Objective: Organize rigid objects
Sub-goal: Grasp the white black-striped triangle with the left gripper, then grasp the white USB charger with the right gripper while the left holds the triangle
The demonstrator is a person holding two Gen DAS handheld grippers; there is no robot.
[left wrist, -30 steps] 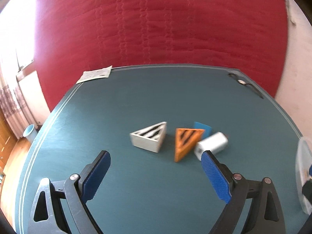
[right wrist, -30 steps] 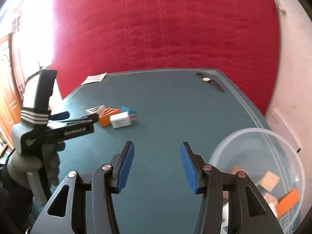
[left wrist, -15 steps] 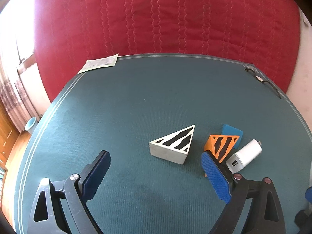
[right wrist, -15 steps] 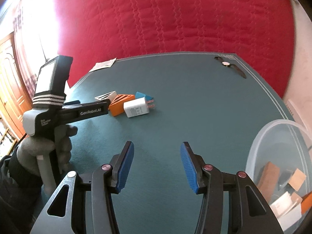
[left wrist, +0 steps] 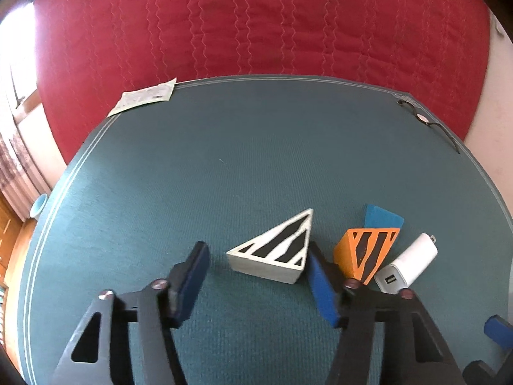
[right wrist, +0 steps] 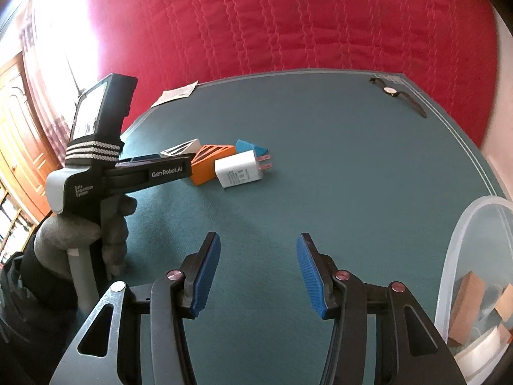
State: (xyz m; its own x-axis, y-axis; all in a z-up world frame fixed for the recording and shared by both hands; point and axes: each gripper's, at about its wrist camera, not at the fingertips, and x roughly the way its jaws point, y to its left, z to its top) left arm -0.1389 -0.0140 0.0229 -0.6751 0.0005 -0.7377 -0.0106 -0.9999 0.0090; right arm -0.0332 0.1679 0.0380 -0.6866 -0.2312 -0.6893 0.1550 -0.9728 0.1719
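A quilted red fabric backdrop (left wrist: 256,25) fills the far side of both views; in front of it lies the round table (left wrist: 224,160) covered in teal cloth with a pale double line near its rim; at the right edge of the right wrist view stands a translucent plastic tub (right wrist: 461,243) holding tan and orange blocks and a white piece. The left gripper (left wrist: 256,272) points down at the cloth, held in a grey-gloved hand (right wrist: 80,234) seen from the right wrist view; its jaws are closing, at a middling gap, with the white wooden triangle block with black stripes (left wrist: 275,256) lying flat on the table between them; the right pad stands just beside the block's corner, the left pad is apart from it, and no pad presses on it. The right gripper (right wrist: 258,276) hovers over bare cloth, its jaws at a narrow gap with nothing between them, well apart from the cluster. Just right of the white block lies the orange triangle block with black stripes (left wrist: 368,250); a white USB wall charger with two prongs (left wrist: 407,268) lies just beside it, and a blue wedge-shaped piece (left wrist: 383,216) sits just behind both. A printed paper slip (left wrist: 144,99) rests at the far left rim; a dark-strapped wristwatch (right wrist: 397,94) lies at the far right rim.
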